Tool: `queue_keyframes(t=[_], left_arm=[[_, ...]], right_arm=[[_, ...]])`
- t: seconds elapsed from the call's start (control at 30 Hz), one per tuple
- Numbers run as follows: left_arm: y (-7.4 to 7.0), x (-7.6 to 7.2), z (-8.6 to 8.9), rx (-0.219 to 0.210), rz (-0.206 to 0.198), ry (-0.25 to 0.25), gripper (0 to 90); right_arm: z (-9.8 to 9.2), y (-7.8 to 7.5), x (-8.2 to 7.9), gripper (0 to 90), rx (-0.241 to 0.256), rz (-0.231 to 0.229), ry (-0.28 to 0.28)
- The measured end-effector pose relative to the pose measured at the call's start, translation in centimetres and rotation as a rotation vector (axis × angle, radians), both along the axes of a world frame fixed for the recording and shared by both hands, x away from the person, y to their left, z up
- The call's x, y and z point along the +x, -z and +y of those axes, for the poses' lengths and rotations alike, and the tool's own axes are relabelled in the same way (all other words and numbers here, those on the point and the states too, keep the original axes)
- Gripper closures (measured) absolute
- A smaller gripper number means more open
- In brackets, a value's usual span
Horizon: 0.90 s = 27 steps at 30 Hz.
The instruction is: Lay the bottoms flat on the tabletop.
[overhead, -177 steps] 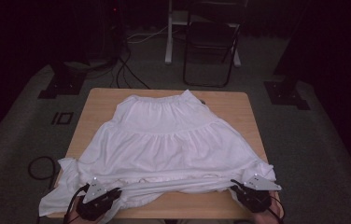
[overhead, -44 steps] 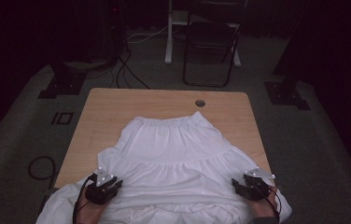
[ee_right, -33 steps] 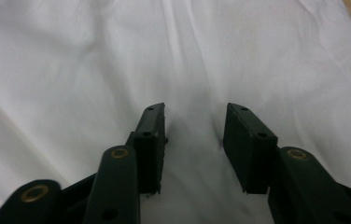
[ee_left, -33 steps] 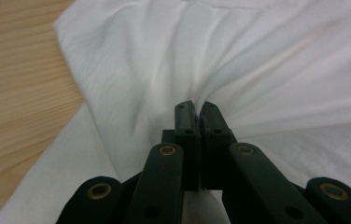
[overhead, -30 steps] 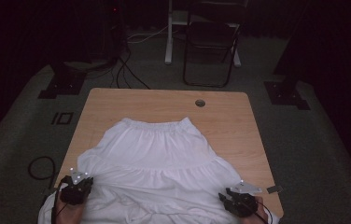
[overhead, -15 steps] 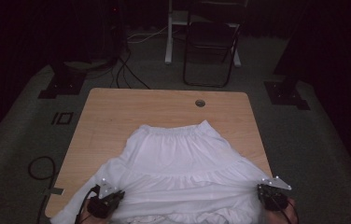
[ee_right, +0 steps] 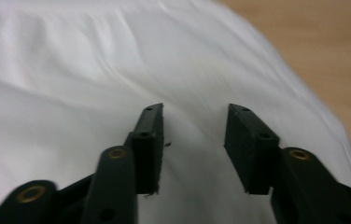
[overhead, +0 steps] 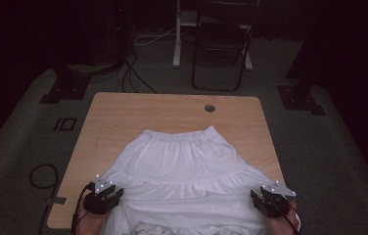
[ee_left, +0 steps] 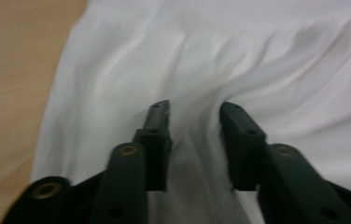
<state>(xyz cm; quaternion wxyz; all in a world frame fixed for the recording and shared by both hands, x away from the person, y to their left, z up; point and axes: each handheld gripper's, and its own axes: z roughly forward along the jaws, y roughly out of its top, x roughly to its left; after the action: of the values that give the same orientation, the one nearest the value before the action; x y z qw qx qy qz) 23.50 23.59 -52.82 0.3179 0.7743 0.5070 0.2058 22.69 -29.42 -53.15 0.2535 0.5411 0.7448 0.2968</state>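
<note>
A white tiered skirt (overhead: 184, 166) lies flat on the wooden table (overhead: 123, 117), its elastic waistband toward the far side and its hem bunched over the near edge. My left gripper (overhead: 104, 197) rests on the skirt's left side near the hem. In the left gripper view the left gripper (ee_left: 196, 109) is open, with a soft ridge of the skirt (ee_left: 239, 51) running between the jaws. My right gripper (overhead: 271, 201) sits at the skirt's right edge. In the right gripper view the right gripper (ee_right: 194, 112) is open over smooth skirt cloth (ee_right: 94, 60).
A round cable hole (overhead: 210, 107) shows in the bare far part of the table. A folding chair (overhead: 219, 44) and stand bases stand on the dark floor beyond. A cable loop (overhead: 40, 174) lies on the floor at the left.
The skirt has slid toward the near edge since the oldest frame, uncovering the cable hole. In the last half second both grippers shifted slightly forward and the right one inward; the skirt stayed put.
</note>
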Motion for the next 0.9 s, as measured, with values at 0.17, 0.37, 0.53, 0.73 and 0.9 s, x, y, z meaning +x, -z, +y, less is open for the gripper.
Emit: queue_keyframes(t=[0.17, 0.37, 0.53, 0.73, 0.9], left_arm=[[-0.7, 1.1, -1.3, 0.003, -0.059, 0.012, 52.6], [1.4, 3.3, -2.5, 0.033, -0.009, 0.021, 50.3], [2.1, 4.0, -2.3, -0.006, -0.061, 0.021, 49.3], [2.2, 5.8, -2.3, -0.014, -0.075, 0.018, 51.6], [2.1, 8.4, -2.2, -0.010, -0.076, -0.009, 55.9]], right_arm=[[2.3, -0.9, 1.9, 47.8, 0.011, -0.044, -0.060], [4.5, 0.5, 5.6, 40.5, 0.027, -0.009, -0.087], [5.0, 1.5, 7.1, 42.8, 0.022, 0.004, -0.110], [4.9, 1.7, 8.3, 43.5, 0.031, -0.014, -0.101], [5.0, 1.6, 10.4, 44.0, 0.028, -0.011, -0.088]])
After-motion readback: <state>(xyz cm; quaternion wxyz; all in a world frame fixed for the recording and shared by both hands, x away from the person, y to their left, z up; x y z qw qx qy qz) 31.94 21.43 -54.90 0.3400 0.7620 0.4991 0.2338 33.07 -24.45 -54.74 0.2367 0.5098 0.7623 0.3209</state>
